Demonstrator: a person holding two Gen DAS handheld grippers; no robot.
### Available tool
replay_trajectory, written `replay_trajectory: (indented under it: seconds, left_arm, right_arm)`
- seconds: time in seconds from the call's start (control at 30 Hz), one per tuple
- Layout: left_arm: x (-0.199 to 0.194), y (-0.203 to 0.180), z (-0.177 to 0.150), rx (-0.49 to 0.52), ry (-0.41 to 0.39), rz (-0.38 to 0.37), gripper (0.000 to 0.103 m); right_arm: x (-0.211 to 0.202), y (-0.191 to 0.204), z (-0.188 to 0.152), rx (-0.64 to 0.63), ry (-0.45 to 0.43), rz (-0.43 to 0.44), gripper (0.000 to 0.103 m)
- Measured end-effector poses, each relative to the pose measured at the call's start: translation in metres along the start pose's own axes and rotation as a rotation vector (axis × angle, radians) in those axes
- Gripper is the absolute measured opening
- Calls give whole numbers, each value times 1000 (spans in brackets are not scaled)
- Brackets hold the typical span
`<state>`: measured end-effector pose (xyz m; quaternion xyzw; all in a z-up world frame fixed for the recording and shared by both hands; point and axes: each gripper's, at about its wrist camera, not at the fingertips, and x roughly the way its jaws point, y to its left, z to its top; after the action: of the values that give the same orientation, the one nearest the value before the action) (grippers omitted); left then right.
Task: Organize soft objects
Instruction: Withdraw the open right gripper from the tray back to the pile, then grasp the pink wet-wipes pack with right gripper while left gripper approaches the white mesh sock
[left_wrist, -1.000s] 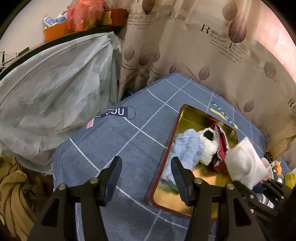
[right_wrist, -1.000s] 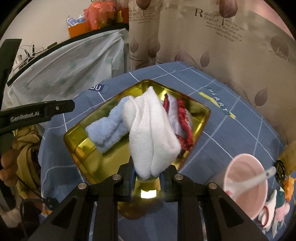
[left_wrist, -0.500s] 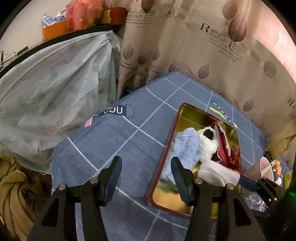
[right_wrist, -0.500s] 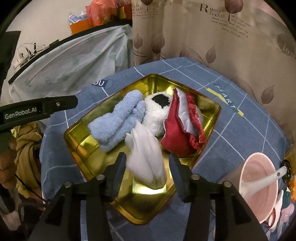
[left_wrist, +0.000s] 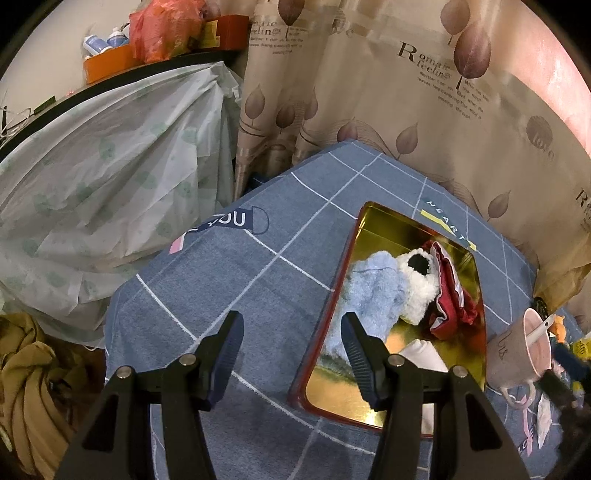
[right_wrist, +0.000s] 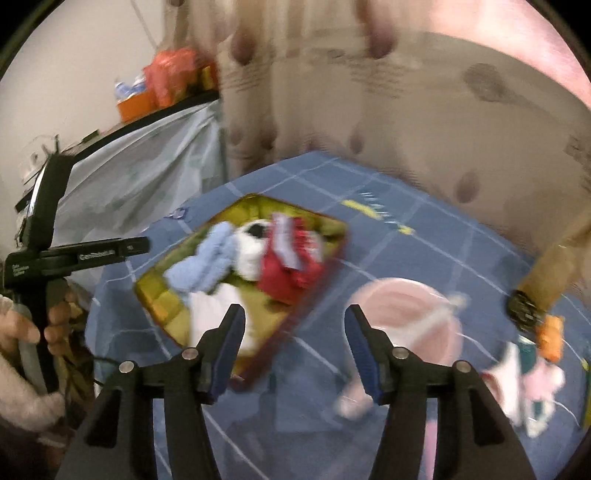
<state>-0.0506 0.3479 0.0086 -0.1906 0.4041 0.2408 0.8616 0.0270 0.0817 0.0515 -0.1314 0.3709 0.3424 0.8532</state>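
Note:
A gold tray (left_wrist: 395, 225) sits on the blue checked tablecloth (left_wrist: 229, 280). In it lie a light blue towel (left_wrist: 373, 291), a fluffy white item with a black patch (left_wrist: 417, 291), a red cloth (left_wrist: 450, 295) and a white cloth (left_wrist: 424, 354) near its front edge. My left gripper (left_wrist: 291, 332) is open and empty, hovering over the tablecloth just left of the tray. My right gripper (right_wrist: 293, 325) is open and empty, above the tray's (right_wrist: 155, 295) near right edge; the white cloth (right_wrist: 210, 314) lies below its left finger. The right wrist view is motion-blurred.
A pink cup with a spoon (left_wrist: 521, 350) stands right of the tray, also blurred in the right wrist view (right_wrist: 410, 314). Small toys (right_wrist: 532, 380) lie at the right. A curtain (left_wrist: 406, 92) hangs behind. A plastic-covered heap (left_wrist: 92, 177) is at the left.
My right gripper opened and let the white cloth drop into the tray, then pulled back and swung right. The left gripper has barely moved.

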Motion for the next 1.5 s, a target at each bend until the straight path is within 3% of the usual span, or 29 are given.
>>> replay_trajectory:
  seconds: [0.27,0.37,0.43,0.5,0.9,1.2,1.23,1.33,1.5]
  left_arm:
    - [0,-2,-1,11,-2,5,56]
    - [-5,-9,-3,43,-18,3,56]
    - [-8,-15,-4,70,-32,-12,56]
    - [-10,-21,-5,96,-39,-25,56]
    - [-24,-63,-20,258,-53,-54,56]
    - [-45,-122,-27,389,-59,-132,56]
    - [-47,-129,-28,405,-60,-140,56]
    - [-56,-157,-32,466,-69,-181,57]
    - [-64,-208,-45,563,-58,-273,57]
  right_arm:
    - [-37,-113,-38,157,16,-242,56]
    - [-42,-155,-54,238,33,-296,57]
    - [-43,-179,-64,275,47,-324,62]
    - [-42,-201,-74,298,68,-349,73]
    - [-9,-266,-110,398,132,-255,87]
    - [23,-280,-105,414,128,-207,90]
    - [26,-281,-104,417,125,-206,88]
    - [32,-284,-104,442,110,-157,67]
    - [23,-279,-111,443,93,-165,60]
